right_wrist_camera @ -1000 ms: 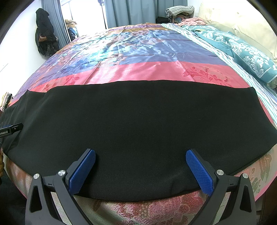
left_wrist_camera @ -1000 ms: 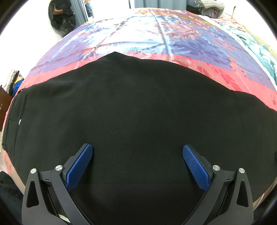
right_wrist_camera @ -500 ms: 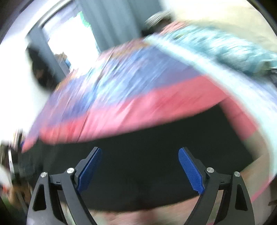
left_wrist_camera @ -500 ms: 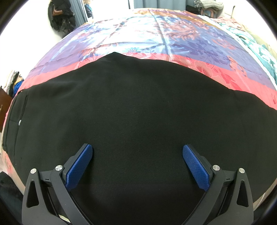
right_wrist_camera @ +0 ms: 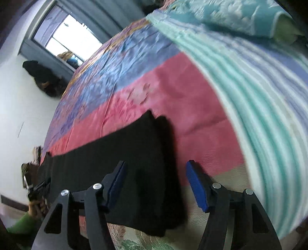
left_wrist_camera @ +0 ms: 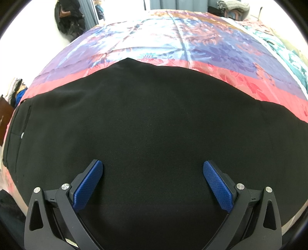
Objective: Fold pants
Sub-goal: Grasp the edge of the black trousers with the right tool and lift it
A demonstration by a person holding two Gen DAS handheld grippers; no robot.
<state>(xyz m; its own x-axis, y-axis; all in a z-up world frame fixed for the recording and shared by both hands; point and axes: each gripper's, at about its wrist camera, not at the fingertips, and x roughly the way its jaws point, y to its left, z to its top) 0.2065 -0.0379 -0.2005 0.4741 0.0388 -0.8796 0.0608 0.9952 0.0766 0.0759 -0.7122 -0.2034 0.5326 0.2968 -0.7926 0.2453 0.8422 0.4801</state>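
Black pants (left_wrist_camera: 154, 115) lie flat across the near edge of a bed, with the waistband and a pocket at the left of the left wrist view. My left gripper (left_wrist_camera: 152, 163) hovers over the upper part of them, open with nothing between its blue pads. In the blurred, tilted right wrist view, the leg ends of the pants (right_wrist_camera: 134, 153) lie folded double on the pink band of the bedspread. My right gripper (right_wrist_camera: 156, 165) stands over that end. Its jaws are closing, the cloth's edge lies below the gap, and the pads do not press on it.
A shiny patchwork bedspread (left_wrist_camera: 173, 38) in blue, purple and pink covers the bed. A striped sheet (right_wrist_camera: 259, 96) and teal bedding (right_wrist_camera: 240, 17) lie to the right of the leg ends. A green sleeve (right_wrist_camera: 25, 221) shows at lower left. Dark clothes (left_wrist_camera: 69, 19) hang on the far wall.
My right gripper has swept along the pants to the leg ends, rolled, and its jaws have narrowed. The left gripper and the pants have stayed still.
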